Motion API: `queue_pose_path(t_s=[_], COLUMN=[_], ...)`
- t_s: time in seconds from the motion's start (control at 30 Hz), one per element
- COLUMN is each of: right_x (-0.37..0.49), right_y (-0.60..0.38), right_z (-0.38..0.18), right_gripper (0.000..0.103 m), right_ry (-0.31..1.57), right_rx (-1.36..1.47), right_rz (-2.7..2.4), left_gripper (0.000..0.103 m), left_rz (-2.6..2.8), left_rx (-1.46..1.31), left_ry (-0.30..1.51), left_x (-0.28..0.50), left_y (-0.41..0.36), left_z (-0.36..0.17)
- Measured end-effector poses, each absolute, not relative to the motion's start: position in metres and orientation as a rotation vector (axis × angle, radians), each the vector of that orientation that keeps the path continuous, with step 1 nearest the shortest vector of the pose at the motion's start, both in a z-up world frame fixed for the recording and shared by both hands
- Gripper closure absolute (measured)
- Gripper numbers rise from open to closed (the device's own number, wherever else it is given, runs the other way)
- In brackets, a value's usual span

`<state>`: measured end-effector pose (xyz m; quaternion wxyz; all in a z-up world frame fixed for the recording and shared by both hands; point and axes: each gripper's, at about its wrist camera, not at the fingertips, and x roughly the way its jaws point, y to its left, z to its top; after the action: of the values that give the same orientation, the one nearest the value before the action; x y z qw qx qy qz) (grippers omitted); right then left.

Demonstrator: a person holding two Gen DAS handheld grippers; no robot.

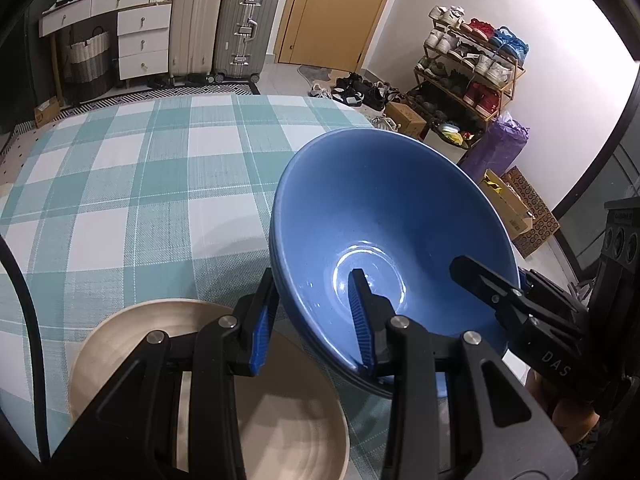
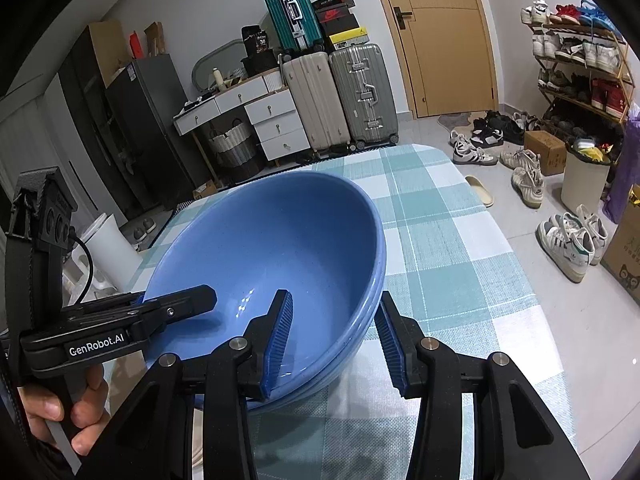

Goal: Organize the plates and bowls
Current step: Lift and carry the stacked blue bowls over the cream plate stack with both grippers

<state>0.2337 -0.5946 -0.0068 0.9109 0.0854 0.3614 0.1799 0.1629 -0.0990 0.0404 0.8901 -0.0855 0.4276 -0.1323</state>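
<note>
Straddling the rim of the stacked blue bowls (image 1: 384, 216) from both sides, above the checked tablecloth (image 1: 132, 184).

Neither grip looks closed: the left gripper (image 1: 316, 320) and right gripper (image 2: 334, 344) each have one pad inside and one outside the wall, with a visible gap, so I judge them parted, not clamping. A lift now could let the tilted stack slip or the nested bowls slide apart onto the beige plate (image 1: 120, 344) just beside. Both tools reach in level from opposite sides, angled slightly down.
</note>
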Motion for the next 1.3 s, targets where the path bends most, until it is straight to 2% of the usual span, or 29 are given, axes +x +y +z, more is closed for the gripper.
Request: queue_pose_path(t_s=[1.3], right_x=[0.2], right_y=[-0.586], right_z=[0.024], right_gripper=[0.059], right_ry=[0.681], right_rx=[0.145], right_rz=[0.376], left_gripper=[0.071], left_rz=[-0.268], left_rx=[-0.171], left_ry=[0.821], left_x=[0.113], left_y=[-0.091], left_z=[0.079])
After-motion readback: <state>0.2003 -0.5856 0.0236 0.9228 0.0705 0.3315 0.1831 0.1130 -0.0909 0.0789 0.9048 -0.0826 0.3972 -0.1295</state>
